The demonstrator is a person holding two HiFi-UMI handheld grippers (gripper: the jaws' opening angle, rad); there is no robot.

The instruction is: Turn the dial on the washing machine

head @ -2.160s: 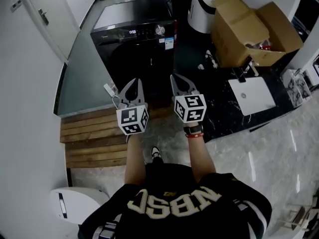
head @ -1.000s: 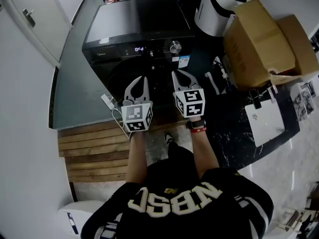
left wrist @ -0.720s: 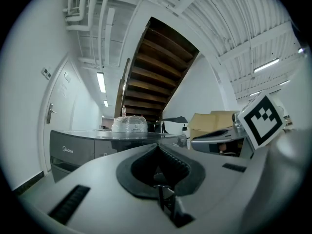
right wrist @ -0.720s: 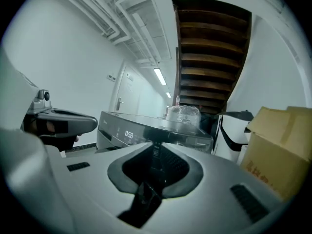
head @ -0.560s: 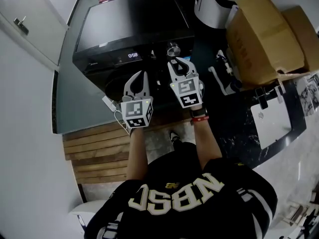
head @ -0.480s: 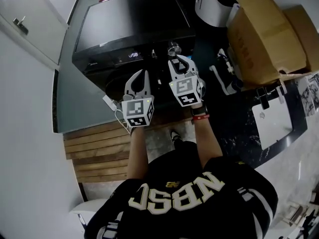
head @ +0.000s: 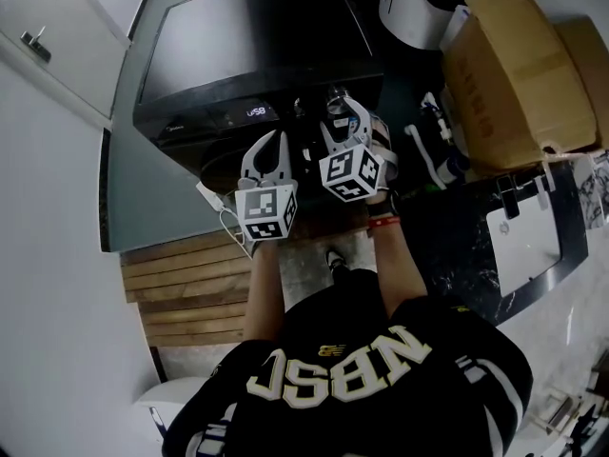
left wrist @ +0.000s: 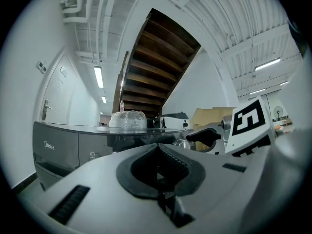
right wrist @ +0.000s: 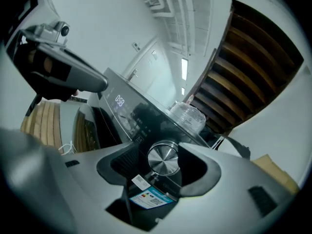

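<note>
In the right gripper view the right gripper [right wrist: 162,154] is held tilted. Its jaws are released and have just been opening. The dial [right wrist: 163,158], a round knob of brushed metal, is framed between them, and neither pad is seen pressing on it. The dial is set on the front control strip of the washing machine [right wrist: 105,126], near the strip's right end. The lit display [right wrist: 119,101] is found further along the strip, toward its left end. A coloured label [right wrist: 152,197] is stuck on the front just below the dial. A bundle in clear plastic [right wrist: 187,116] is seen on the machine's top.

In the left gripper view the left gripper [left wrist: 158,162] is shown with its jaws clenched together, and nothing is held between them. The washing machine's front is seen at the left. The right gripper's marker cube [left wrist: 249,123] is seen close by at the right. The underside of a wooden staircase [left wrist: 156,67] is seen overhead.

In the head view both grippers are held side by side before the machine's front. The right one is at the right end of the control strip, and the dial is largely covered by its jaws. The left one is held short of the front, below the display. A cardboard box [head: 504,65] is seen beyond the machine's right side, and wooden slats [head: 181,284] are seen on the floor at the left
</note>
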